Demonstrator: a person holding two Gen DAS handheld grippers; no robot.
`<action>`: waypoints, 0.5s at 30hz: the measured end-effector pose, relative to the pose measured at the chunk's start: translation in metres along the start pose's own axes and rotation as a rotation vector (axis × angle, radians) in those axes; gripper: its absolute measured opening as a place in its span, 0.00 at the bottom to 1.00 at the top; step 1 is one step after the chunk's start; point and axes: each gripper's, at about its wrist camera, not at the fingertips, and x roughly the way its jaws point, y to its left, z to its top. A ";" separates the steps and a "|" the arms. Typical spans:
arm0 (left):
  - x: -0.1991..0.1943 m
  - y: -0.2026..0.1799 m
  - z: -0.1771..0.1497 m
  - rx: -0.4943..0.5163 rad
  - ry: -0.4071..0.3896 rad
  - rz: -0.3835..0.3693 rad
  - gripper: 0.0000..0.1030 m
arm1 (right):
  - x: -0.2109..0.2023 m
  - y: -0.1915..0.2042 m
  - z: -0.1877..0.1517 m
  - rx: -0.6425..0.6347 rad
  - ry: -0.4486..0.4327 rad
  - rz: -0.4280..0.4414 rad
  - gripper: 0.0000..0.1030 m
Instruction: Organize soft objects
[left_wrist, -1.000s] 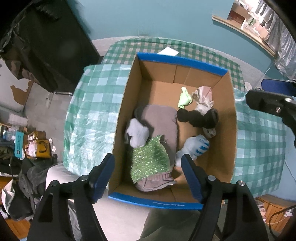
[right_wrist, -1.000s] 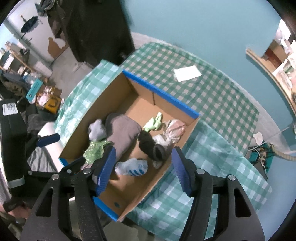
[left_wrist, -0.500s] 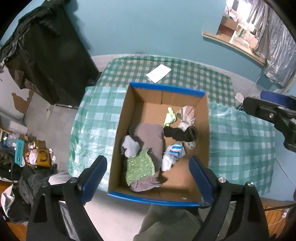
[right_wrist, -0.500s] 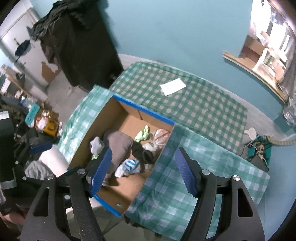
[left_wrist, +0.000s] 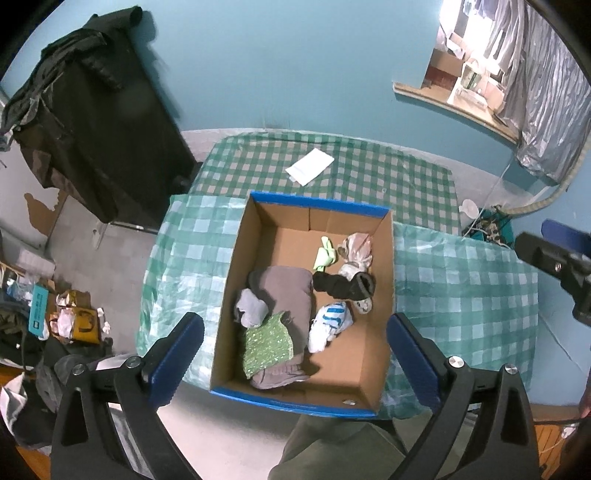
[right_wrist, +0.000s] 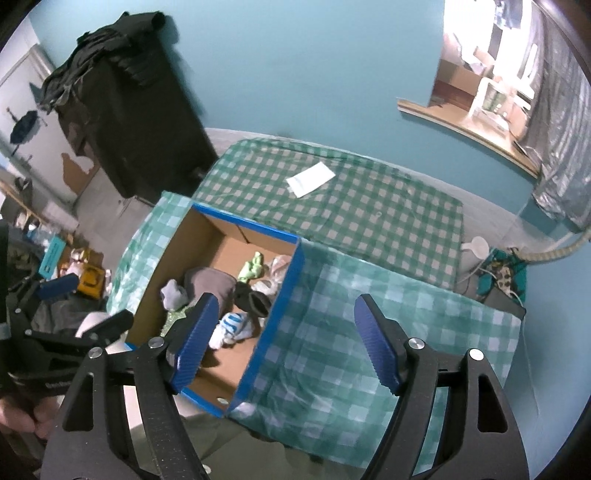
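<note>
1. A cardboard box (left_wrist: 236, 280) with blue-taped edges sits open on a surface covered in a green checked cloth (left_wrist: 461, 295); its long axis runs away from the viewer towards the teal wall.
2. The soft things lie inside the box; a folded grey garment (left_wrist: 291, 295) stretches lengthwise along the box's long axis, with a sparkly green cloth (left_wrist: 267, 345) lying over its near end and a rolled grey sock (left_wrist: 251, 314) touching its left side.
3. To the right of the garment lie a white sock with blue stripes (left_wrist: 330, 325), a black sock (left_wrist: 343, 287), a small lime-green item (left_wrist: 325, 256) and a pale pink bundle (left_wrist: 356, 251).
4. The left tool (left_wrist: 295, 360) hangs above the box's near end, released and empty; the right tool (right_wrist: 284, 345) is likewise spread wide and holds nothing, above the box's right wall.
5. A white paper (left_wrist: 309, 167) lies on the cloth beyond the box.
6. The left view looks straight down into the box; the right view sees it slantwise, its left finger (right_wrist: 195, 339) hiding part of the contents.
</note>
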 end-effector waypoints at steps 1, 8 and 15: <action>-0.002 -0.001 0.000 0.000 -0.007 0.005 0.97 | -0.001 -0.001 -0.002 0.002 0.000 -0.002 0.74; -0.014 -0.007 0.000 -0.020 -0.021 0.018 0.97 | -0.011 -0.007 -0.010 0.024 -0.020 -0.017 0.74; -0.017 -0.016 -0.001 0.002 -0.023 0.041 0.97 | -0.014 -0.014 -0.012 0.017 -0.030 -0.030 0.74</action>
